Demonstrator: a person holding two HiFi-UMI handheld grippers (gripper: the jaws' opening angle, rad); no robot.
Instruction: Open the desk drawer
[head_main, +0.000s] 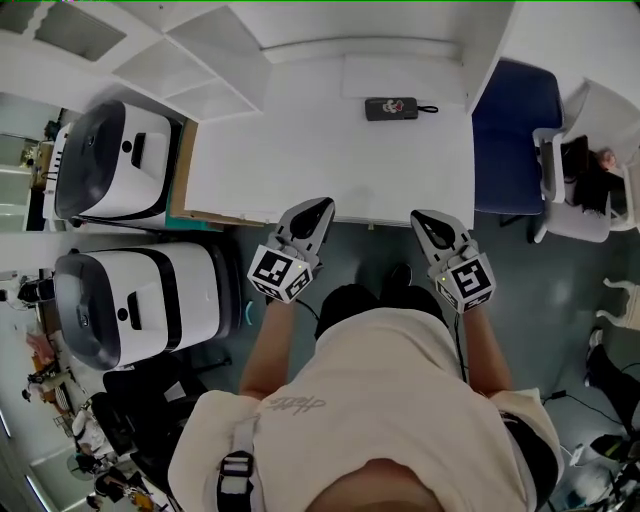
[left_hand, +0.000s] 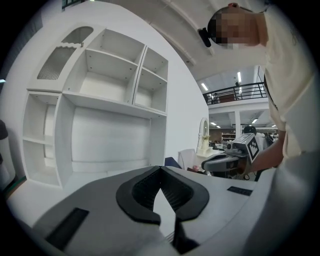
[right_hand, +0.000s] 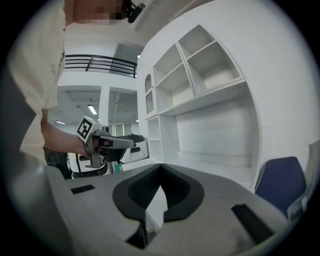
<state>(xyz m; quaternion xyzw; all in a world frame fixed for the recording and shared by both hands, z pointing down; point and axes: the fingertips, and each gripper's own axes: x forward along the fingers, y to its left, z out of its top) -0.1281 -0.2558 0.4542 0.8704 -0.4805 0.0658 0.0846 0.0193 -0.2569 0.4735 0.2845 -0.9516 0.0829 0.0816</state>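
Note:
The white desk (head_main: 300, 150) fills the middle of the head view; its drawer front is hidden below the front edge. My left gripper (head_main: 321, 204) reaches the desk's front edge left of centre, and its tips meet with nothing between them. My right gripper (head_main: 421, 216) hovers at the same edge further right, also shut and empty. In the left gripper view my own jaws (left_hand: 160, 169) are closed, and the right gripper (left_hand: 220, 162) shows beside them. The right gripper view shows its closed jaws (right_hand: 160, 166) and the left gripper (right_hand: 125, 142) to the left.
A black pouch (head_main: 391, 108) lies at the back of the desk. White shelving (head_main: 200, 60) rises behind and to the left. Two white and black machines (head_main: 110, 160) (head_main: 140, 300) stand left of the desk. A blue chair (head_main: 515, 125) stands to the right.

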